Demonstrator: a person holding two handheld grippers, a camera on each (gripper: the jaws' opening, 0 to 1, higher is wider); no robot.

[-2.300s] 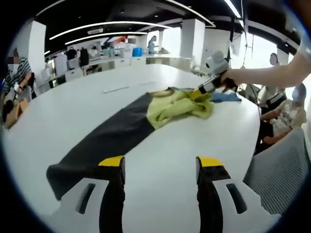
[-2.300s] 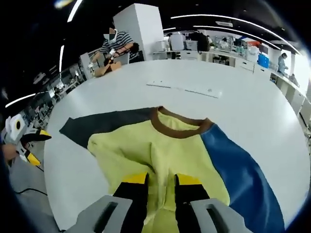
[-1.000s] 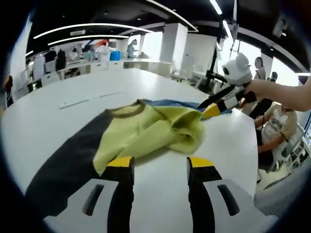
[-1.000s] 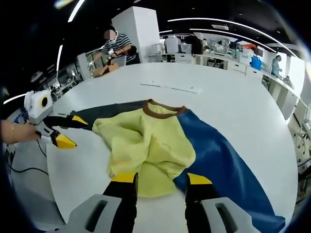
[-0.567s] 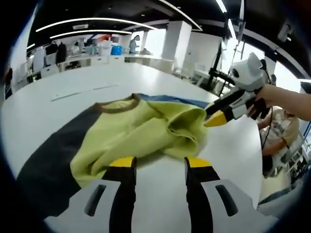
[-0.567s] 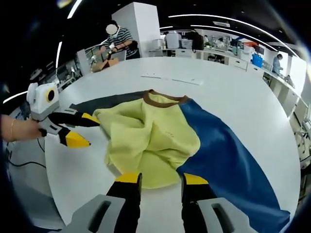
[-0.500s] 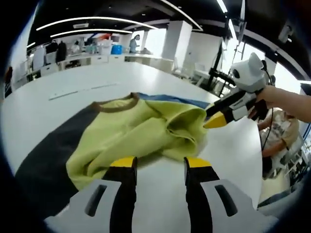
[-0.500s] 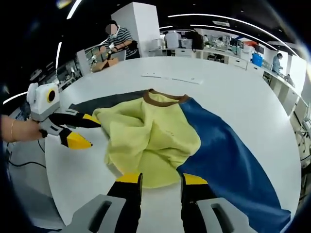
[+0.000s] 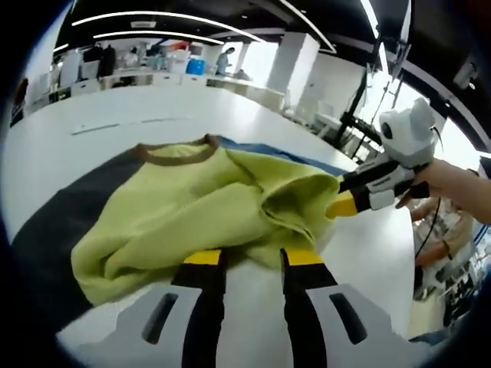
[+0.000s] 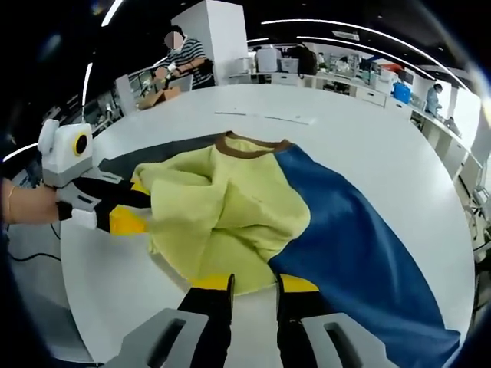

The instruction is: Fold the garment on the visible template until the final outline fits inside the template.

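Yellow, bunched knit garment (image 9: 207,211) on the white table (image 10: 368,123) is now closed in on: left gripper (image 9: 253,257) and right gripper (image 10: 253,284) slightly parted, nothing gripped yet.

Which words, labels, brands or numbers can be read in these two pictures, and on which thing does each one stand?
None can be read. The garment bears no print, and neither does the left gripper or the right gripper. The flat strips lying farther along the table are too small to read.
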